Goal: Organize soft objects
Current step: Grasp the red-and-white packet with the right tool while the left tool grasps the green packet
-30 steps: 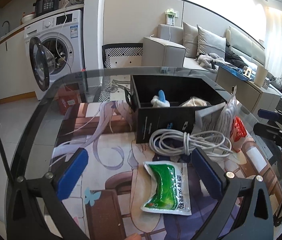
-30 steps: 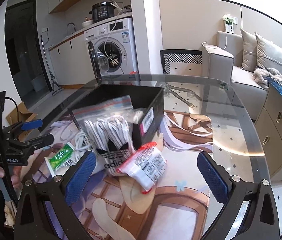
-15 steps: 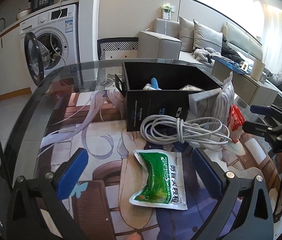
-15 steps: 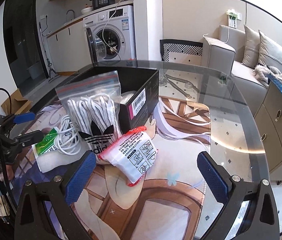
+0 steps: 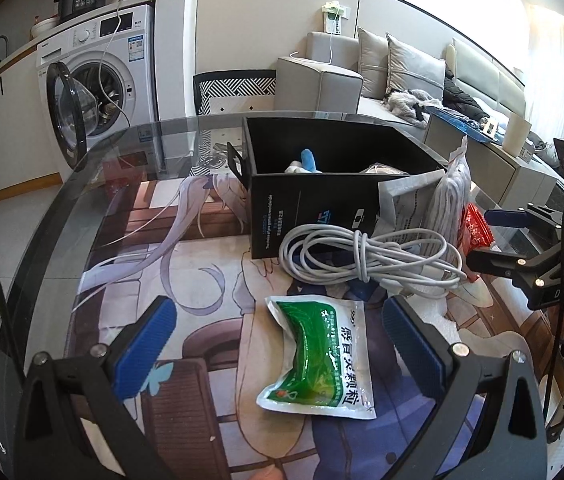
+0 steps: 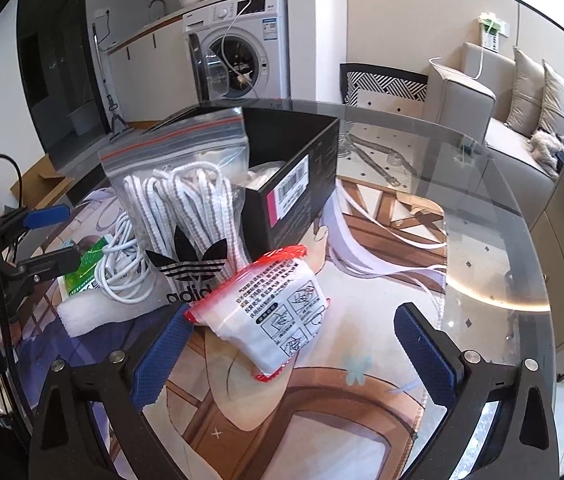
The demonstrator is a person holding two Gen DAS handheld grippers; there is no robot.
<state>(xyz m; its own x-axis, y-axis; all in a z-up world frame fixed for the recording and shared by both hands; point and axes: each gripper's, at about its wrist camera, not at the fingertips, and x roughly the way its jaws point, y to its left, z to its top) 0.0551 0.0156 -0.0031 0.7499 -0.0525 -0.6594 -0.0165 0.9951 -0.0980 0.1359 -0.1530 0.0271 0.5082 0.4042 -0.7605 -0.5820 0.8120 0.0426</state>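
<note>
A green-and-white pouch (image 5: 322,356) lies flat on the printed mat, just ahead of and between the fingers of my left gripper (image 5: 277,320), which is open and holds nothing. Behind the pouch sits a coiled white cable (image 5: 366,256), then a black open box (image 5: 322,204) with soft items inside. My right gripper (image 6: 294,324) is open around a red-edged white pouch (image 6: 277,316), without touching it. A zip bag of striped laces (image 6: 189,216) leans on the black box (image 6: 302,184). Each gripper shows in the other's view: the right gripper (image 5: 490,238) and the left gripper (image 6: 57,238).
The items rest on a round glass table (image 6: 494,208) with a picture mat (image 5: 185,264). A white foam sheet (image 6: 93,312) lies under the cable (image 6: 121,256). Beyond the table are a washing machine (image 5: 109,76), a chair and a sofa (image 5: 410,68).
Both grippers have come lower and nearer to the items. The green pouch now sits between the left fingers, and the red-edged pouch between the right fingers. Nothing has been picked up.
</note>
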